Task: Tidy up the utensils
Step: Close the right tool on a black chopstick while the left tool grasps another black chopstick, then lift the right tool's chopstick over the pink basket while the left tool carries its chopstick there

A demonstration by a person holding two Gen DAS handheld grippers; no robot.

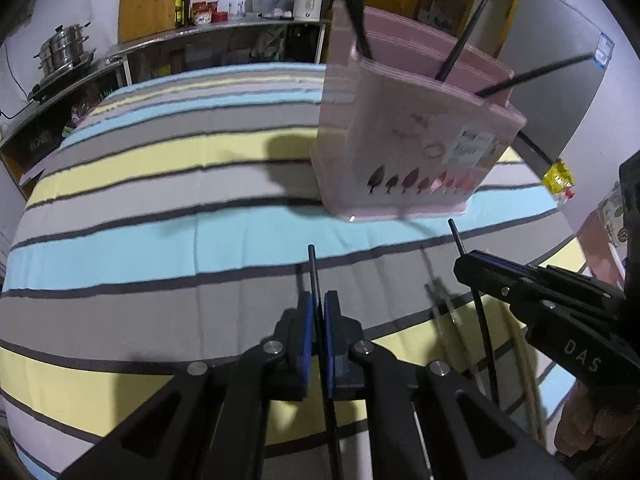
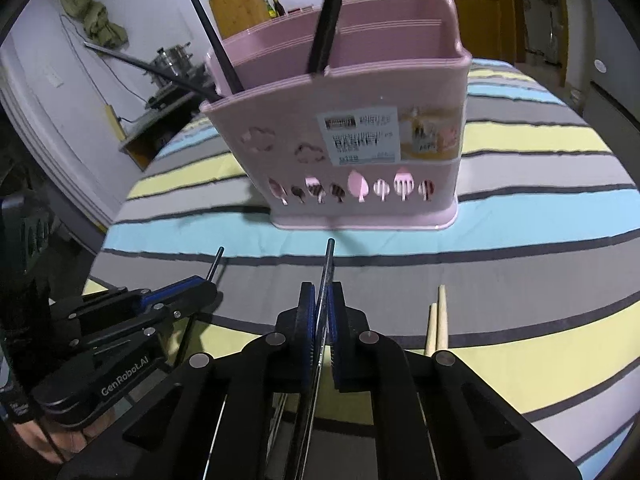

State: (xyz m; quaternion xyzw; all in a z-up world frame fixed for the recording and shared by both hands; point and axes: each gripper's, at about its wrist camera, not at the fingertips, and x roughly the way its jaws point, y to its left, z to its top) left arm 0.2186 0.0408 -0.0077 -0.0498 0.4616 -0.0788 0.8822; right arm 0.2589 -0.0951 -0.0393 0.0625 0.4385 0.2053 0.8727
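With a black chopstick point(image 1: 316, 280) clamped in the left gripper point(image 1: 319, 320) and another point(image 2: 328, 268) in the right gripper point(image 2: 321, 312), near the pink holder point(image 2: 340, 128) on the bench point(image 2: 520, 280), either may be knocked against its rim.

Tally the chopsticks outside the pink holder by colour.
Black chopsticks: 2, one in the left gripper, one in the right gripper.
Wooden chopsticks: 2, lying on the striped cloth.
Total: 4. Faint pale streaks beneath the grippers are too unclear to count.
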